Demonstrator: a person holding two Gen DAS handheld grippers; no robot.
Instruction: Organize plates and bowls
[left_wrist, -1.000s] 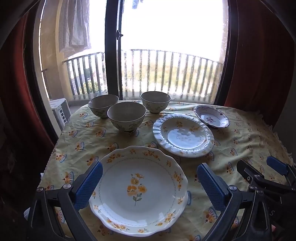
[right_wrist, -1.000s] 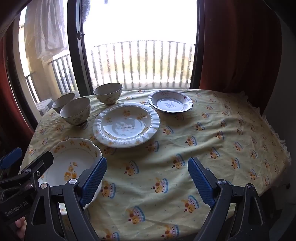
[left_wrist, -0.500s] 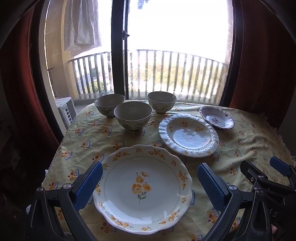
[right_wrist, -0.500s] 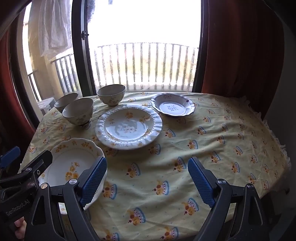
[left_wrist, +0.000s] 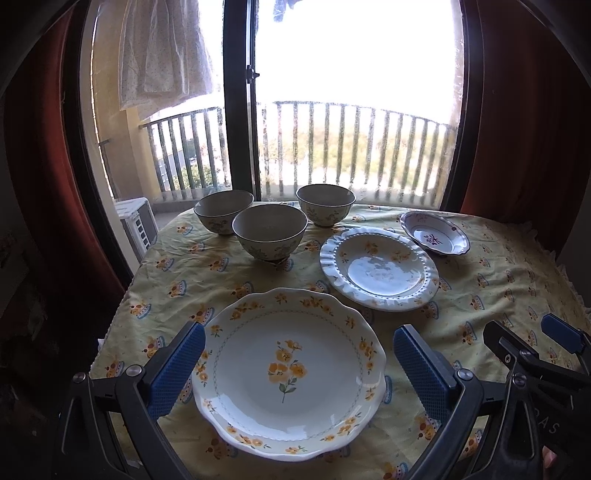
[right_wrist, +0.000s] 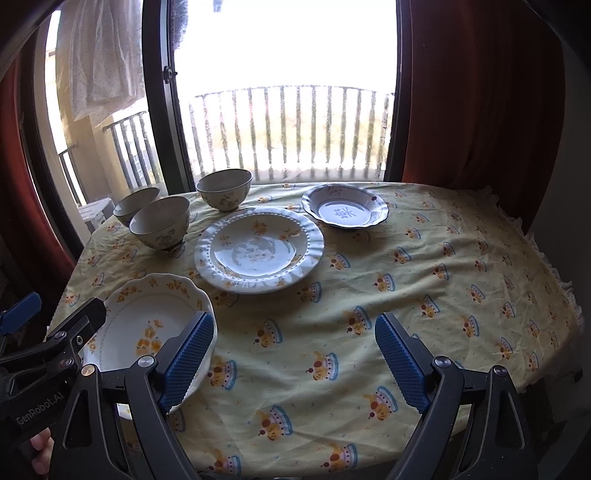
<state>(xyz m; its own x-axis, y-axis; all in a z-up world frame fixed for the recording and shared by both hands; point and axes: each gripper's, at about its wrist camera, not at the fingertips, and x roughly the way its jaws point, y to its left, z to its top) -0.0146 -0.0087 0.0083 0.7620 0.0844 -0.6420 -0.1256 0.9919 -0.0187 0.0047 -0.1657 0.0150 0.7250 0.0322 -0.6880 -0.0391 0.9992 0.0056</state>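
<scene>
My left gripper (left_wrist: 295, 363) hangs low over the counter (right_wrist: 424, 266) with its jaws spread wide and holding nothing; the large scalloped plate with yellow flowers (left_wrist: 290, 373) lies flat between my two blue pads, which stand apart from its rim on both sides. My right gripper (right_wrist: 295, 356) is just as wide open and empty, its pads over bare yellow tablecloth (right_wrist: 332, 332) printed with small crowned motifs, beside the same flowered plate.

Beyond the flowered plate, toward the window, the ribbed-rim plate with a beaded inner ring (left_wrist: 379, 268) rests flat on the cloth, near the flowered plate but not touching it. Further back and to the right sits the small shallow dish with a dark-edged rim (left_wrist: 435, 238), apart from the ribbed plate.

Three bowls stand upright at the far left of the counter: the nearest bowl (left_wrist: 269, 232), the left rear bowl (left_wrist: 223, 211) partly behind it, and the right rear bowl (left_wrist: 325, 204) standing on its own. Behind them are the window frame (left_wrist: 238, 99), a balcony railing (left_wrist: 354, 147), and red curtains (right_wrist: 480, 92).
</scene>
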